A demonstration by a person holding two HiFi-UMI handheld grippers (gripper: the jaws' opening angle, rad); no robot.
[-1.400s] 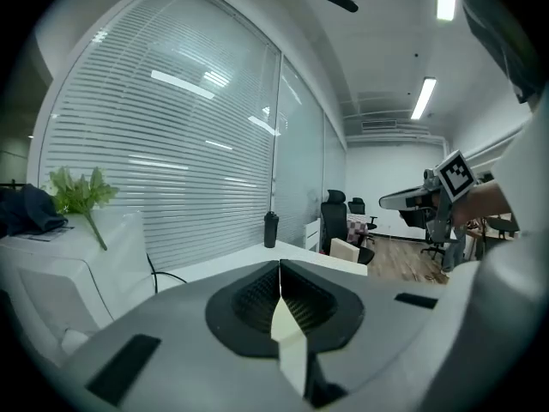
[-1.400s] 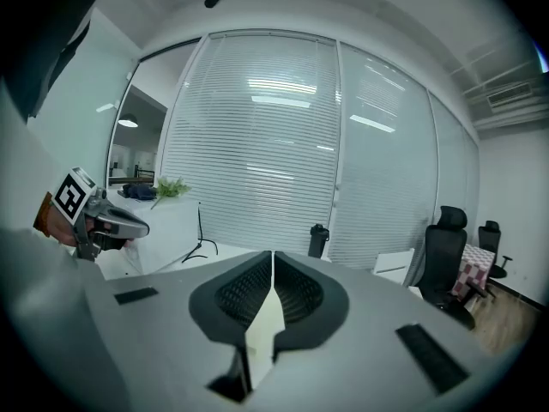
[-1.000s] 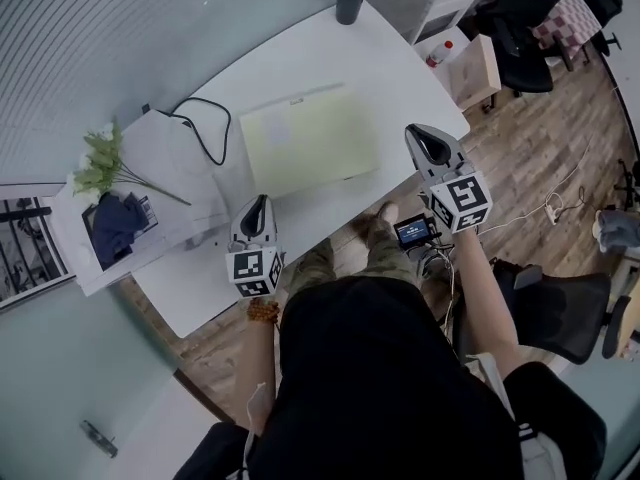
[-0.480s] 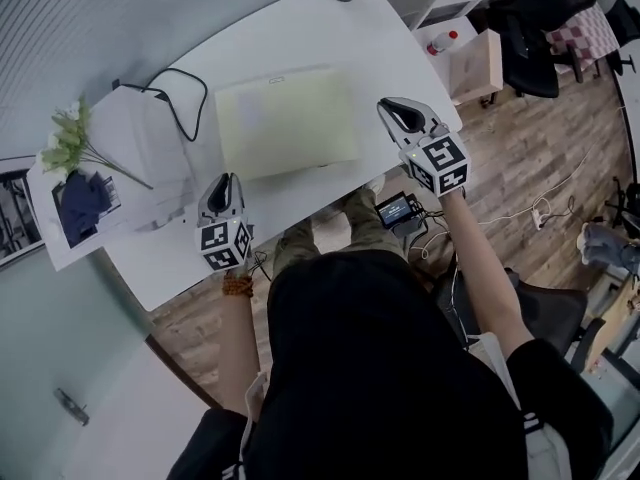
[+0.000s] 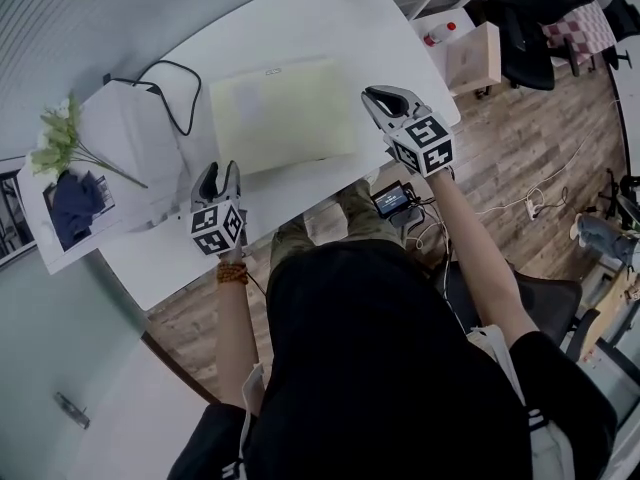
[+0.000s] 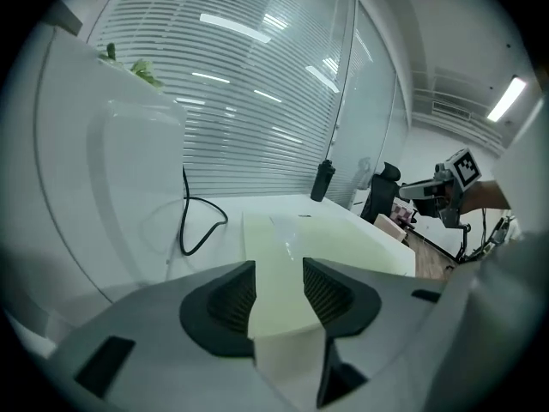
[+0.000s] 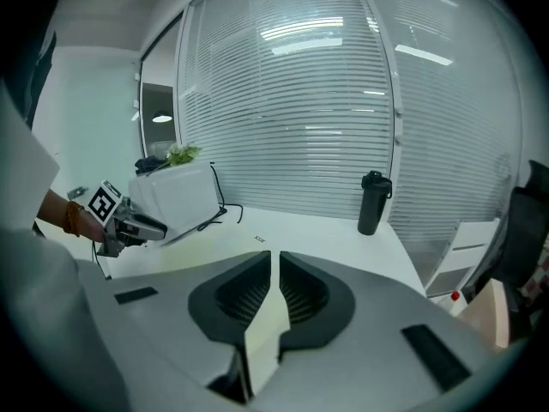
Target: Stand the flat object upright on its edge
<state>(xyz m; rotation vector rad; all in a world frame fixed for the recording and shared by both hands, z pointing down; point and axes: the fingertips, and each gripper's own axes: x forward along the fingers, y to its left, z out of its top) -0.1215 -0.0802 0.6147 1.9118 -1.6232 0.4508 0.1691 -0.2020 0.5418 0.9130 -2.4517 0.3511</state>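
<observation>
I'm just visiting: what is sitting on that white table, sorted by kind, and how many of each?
Pale yellow flat pad: 1
Black cable: 1
Dark bottle: 1
White box: 1
Bunch of flowers: 1
Dark blue bundle: 1
Total: 6

Your left gripper tilts downward, its jaws having just been opening, pads apart and pressing on nothing. Your right gripper also tilts downward, jaws closed together and empty.
</observation>
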